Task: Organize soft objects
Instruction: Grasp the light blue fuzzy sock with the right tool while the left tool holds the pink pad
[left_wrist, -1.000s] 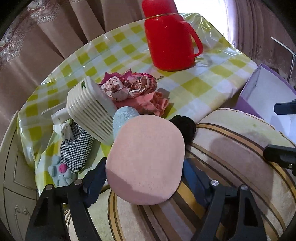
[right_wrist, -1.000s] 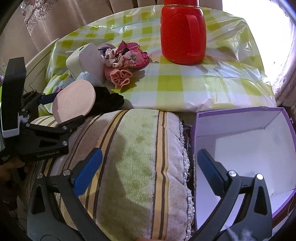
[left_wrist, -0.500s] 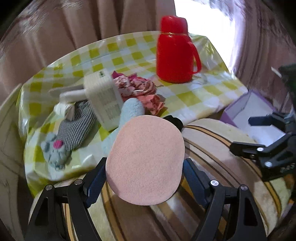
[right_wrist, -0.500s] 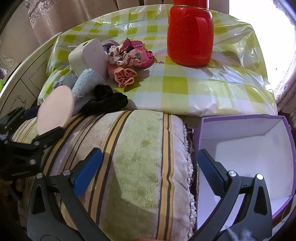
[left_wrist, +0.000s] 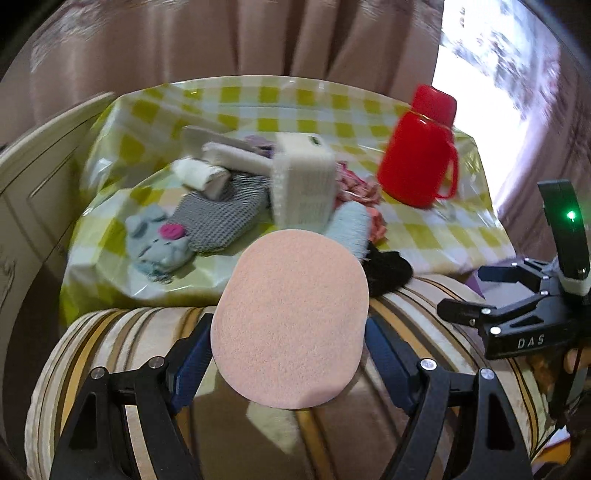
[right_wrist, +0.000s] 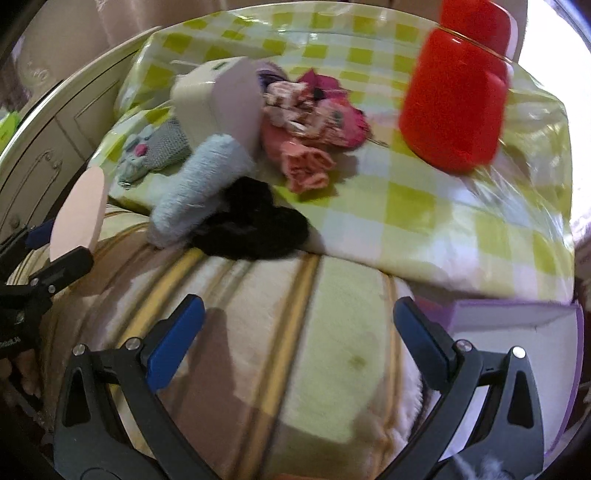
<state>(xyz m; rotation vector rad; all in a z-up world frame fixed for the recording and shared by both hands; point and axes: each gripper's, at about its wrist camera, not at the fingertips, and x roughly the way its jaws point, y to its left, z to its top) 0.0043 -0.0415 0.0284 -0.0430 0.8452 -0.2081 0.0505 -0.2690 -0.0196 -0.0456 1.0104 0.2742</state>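
- So far, only one soft thing is taken up: the left gripper (left_wrist: 290, 354) is clenched on the pink sponge pad (left_wrist: 290, 314), which stands upright between its fingers, above the striped cushion (left_wrist: 424, 435).
- The right gripper (right_wrist: 295, 338) is released and grasps nothing; it hangs over the same cushion.
- The purple box (right_wrist: 517, 325) is just to the right of the right gripper. Only a part of its white inside shows, and I see nothing in that part, so I judge the task is near its beginning.
- Ahead of both grippers, on the checked surface (right_wrist: 424, 206), these are left: the light blue fluffy roll (right_wrist: 199, 192), the black fluffy piece (right_wrist: 255, 229), the pink cloths (right_wrist: 310, 125), the grey mouse toy (left_wrist: 157, 240).
- The red jug (right_wrist: 458, 88) and the white ribbed device (left_wrist: 303, 184) are not soft, I think.
- Writing: "DAS" is readable on the right gripper's body in the left view; the mark on the device is too blurred.
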